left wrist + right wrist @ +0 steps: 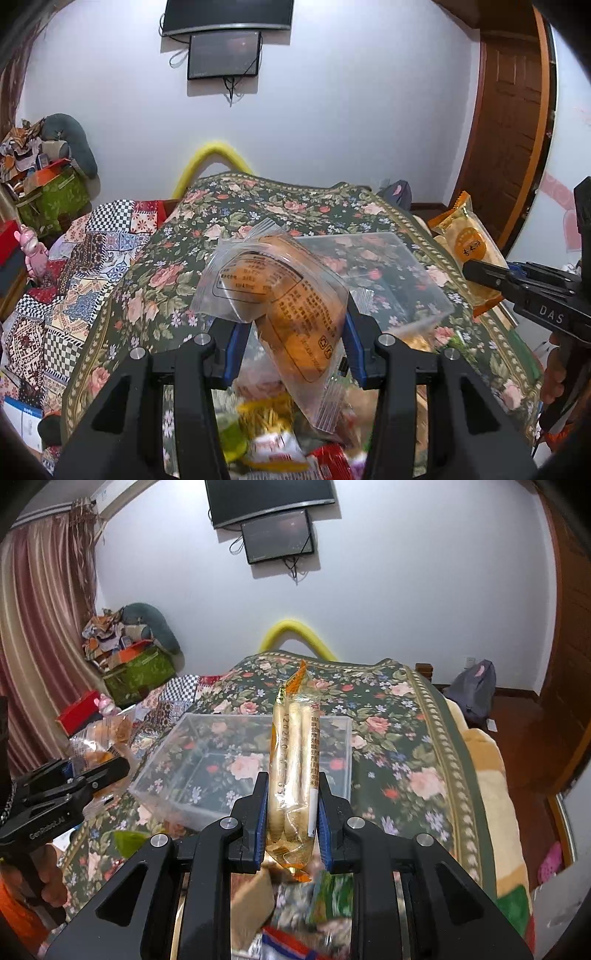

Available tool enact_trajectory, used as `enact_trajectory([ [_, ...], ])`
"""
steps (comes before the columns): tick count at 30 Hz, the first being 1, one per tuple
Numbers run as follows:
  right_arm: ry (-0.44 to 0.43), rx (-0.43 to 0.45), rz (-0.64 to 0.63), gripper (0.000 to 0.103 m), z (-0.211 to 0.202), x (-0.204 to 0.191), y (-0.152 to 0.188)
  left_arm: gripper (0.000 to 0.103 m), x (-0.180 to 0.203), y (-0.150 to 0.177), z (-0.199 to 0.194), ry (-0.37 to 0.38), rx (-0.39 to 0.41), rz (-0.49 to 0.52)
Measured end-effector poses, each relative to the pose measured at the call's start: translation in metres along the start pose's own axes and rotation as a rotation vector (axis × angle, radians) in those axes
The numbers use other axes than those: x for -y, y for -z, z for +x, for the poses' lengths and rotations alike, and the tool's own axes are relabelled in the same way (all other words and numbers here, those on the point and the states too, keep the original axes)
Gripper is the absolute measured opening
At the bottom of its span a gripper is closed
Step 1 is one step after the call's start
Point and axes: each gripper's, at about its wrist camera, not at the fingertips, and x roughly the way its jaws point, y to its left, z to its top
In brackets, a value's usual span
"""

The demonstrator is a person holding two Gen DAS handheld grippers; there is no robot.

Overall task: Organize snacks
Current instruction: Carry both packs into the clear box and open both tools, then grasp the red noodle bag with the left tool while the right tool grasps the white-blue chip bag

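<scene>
My left gripper (293, 328) is shut on two clear-wrapped round pastry packets (291, 299), held above the bed. My right gripper (291, 805) is shut on an orange-edged packet of stacked rice crackers (293, 760), held upright. That packet (467, 247) and the right gripper (480, 275) also show at the right edge of the left wrist view. The left gripper (110, 771) with its pastries (101, 742) shows at the left of the right wrist view. A clear plastic box (236, 720) stands on the floral bedspread just beyond both grippers; it also shows in the left wrist view (413, 284).
A pile of loose snack packets (273, 439) lies below the grippers, blurred; it also shows in the right wrist view (306, 912). The floral bedspread (399, 738) covers the bed. A patchwork quilt (74, 288) lies at the left. A wooden door (513, 122) is at the right.
</scene>
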Motion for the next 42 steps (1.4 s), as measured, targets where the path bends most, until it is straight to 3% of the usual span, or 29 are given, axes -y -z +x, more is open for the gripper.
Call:
enact_trajectory([
  [12,-0.020,-0.161,-0.042,0.021,0.057,0.001,-0.008,0.046,0.000,-0.006,0.074,-0.004,-0.160,0.023],
  [19,-0.035,-0.227,-0.066,0.021,0.069,0.002,-0.002,0.050,-0.006,-0.003,0.092,-0.007,-0.233,0.010],
  [23,-0.030,-0.229,-0.087,0.029,0.062,-0.001,-0.002,0.055,-0.003,-0.004,0.080,-0.004,-0.212,0.030],
  [31,-0.016,-0.146,-0.081,0.043,0.015,-0.002,-0.003,0.067,-0.006,-0.005,0.022,0.003,-0.139,0.045],
  [42,0.025,-0.084,-0.053,0.059,-0.048,0.000,0.032,0.091,-0.011,0.048,-0.045,-0.009,-0.138,0.076],
])
